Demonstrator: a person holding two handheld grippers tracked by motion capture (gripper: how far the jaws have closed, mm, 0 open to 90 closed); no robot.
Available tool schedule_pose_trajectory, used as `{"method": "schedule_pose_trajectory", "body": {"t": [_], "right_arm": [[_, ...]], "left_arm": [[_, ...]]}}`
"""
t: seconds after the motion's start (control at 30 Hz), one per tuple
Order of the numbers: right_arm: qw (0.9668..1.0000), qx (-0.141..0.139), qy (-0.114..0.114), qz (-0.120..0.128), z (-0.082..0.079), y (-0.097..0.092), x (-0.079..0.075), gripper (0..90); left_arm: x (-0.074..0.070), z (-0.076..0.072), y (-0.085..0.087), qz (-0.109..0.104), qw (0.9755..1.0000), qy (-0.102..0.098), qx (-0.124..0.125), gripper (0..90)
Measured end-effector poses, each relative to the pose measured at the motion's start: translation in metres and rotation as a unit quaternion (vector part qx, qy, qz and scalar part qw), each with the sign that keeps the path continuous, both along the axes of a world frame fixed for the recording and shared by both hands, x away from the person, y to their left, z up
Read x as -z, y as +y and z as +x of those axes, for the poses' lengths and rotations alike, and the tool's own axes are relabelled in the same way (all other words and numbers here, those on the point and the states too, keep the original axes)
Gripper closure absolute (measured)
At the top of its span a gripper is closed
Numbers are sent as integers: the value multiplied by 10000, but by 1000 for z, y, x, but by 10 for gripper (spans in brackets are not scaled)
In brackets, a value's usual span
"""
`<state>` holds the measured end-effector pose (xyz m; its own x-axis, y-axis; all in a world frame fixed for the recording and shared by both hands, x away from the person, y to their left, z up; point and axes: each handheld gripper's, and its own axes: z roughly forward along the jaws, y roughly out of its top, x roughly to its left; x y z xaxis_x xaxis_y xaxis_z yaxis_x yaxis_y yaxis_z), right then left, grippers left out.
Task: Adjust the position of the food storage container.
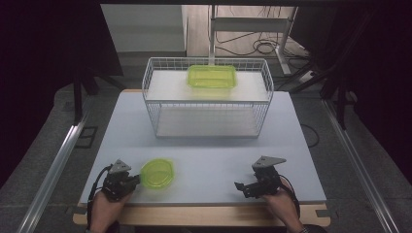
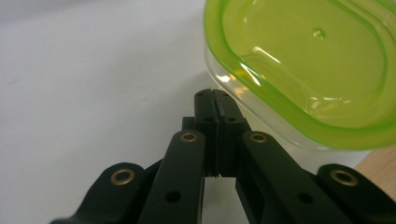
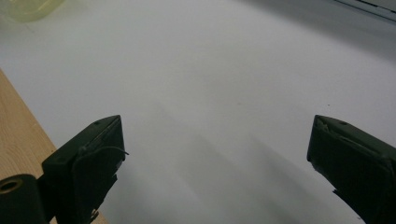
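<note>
The left gripper (image 2: 215,100), jaws clenched empty, touches the near-left green container (image 1: 157,173): probably light, slippery; grip its rim. Right gripper (image 3: 215,158) released.

Glossy translucent plastic lid (image 2: 308,70), matt tabletop (image 1: 204,165), seemingly wire basket (image 1: 206,97)

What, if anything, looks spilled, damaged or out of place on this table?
Nothing stands out. One green container sits level on the wire rack's top shelf; the other green container rests flat on the table by the left gripper. No spills show.
</note>
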<state>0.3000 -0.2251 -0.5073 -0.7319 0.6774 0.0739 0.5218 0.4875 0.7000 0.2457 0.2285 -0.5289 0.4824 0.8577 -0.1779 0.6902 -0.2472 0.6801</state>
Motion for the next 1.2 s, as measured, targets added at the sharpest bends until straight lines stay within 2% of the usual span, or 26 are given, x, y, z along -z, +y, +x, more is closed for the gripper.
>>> {"method": "schedule_pose_trajectory", "body": {"t": [0.17, 0.2, 0.27, 0.47, 0.63, 0.83, 0.93, 1.2], "right_arm": [[10000, -46, 12, -22, 0, 2, 1, 40], [10000, -60, 13, -35, 0, 2, 1, 40], [10000, -61, 17, -30, 0, 3, 1, 40], [10000, -42, 26, -17, 0, 2, 2, 40], [10000, -45, 27, -13, 0, 2, 2, 40], [10000, -33, 38, -1, 1, 1, 2, 40], [10000, -48, 40, 2, 1, 0, 2, 40], [9999, -27, 93, 46, 2, -1, 3, 40]], "left_arm": [[0, 5, -12, -92, 9999, 26, 138, 900], [0, 7, -19, -122, 9996, 38, 242, 900], [0, 8, -23, -114, 9995, 42, 294, 900], [0, 16, -50, -176, 9979, 74, 623, 900], [-1, 18, -65, -150, 9969, 66, 772, 900], [-1, 20, -86, -173, 9943, 60, 1051, 900], [-2, 17, -99, -176, 9921, 68, 1243, 900], [-2, 12, -115, -297, 9886, 67, 1472, 900]]}}
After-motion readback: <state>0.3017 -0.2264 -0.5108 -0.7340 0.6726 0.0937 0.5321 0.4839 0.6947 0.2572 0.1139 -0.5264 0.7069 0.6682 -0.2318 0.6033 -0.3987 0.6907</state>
